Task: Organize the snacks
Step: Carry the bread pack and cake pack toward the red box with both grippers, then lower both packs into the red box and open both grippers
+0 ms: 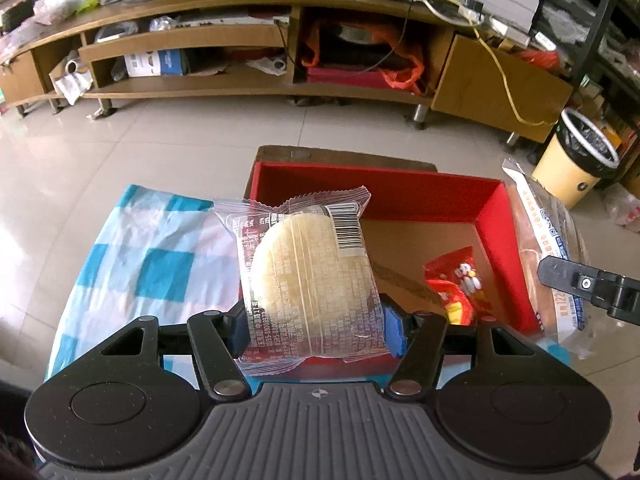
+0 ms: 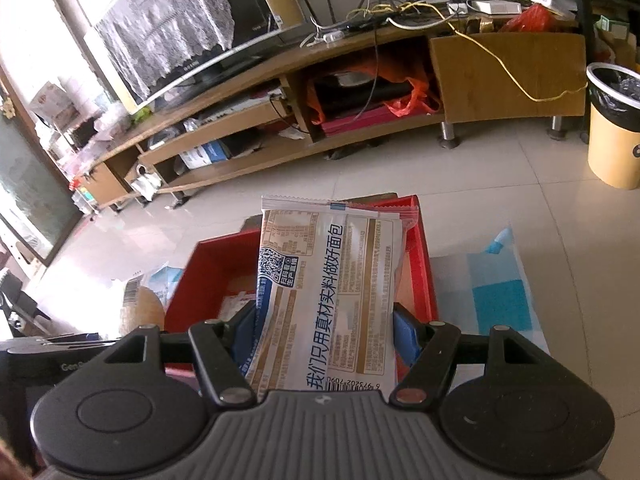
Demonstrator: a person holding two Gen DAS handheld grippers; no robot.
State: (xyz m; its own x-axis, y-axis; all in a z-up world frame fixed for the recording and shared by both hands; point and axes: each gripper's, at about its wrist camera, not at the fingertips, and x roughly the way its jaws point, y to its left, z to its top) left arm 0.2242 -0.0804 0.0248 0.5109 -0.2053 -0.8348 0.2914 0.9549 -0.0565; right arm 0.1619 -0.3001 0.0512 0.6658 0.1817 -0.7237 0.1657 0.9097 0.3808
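Left gripper [image 1: 316, 330]: clamped on the clear-wrapped round pastry [image 1: 308, 276], held up at the near edge of the red box [image 1: 492, 216], so it can drop straight in.
Right gripper [image 2: 324, 336]: pads squeezing the bread packet [image 2: 328, 292] at its lower half, its top leaning over the box (same destination, I'd say).
Red box: open on the checked cloth [image 1: 160, 264]; a red snack bag [image 1: 460, 284] already lies inside.
Next, probably: lower both and let go.
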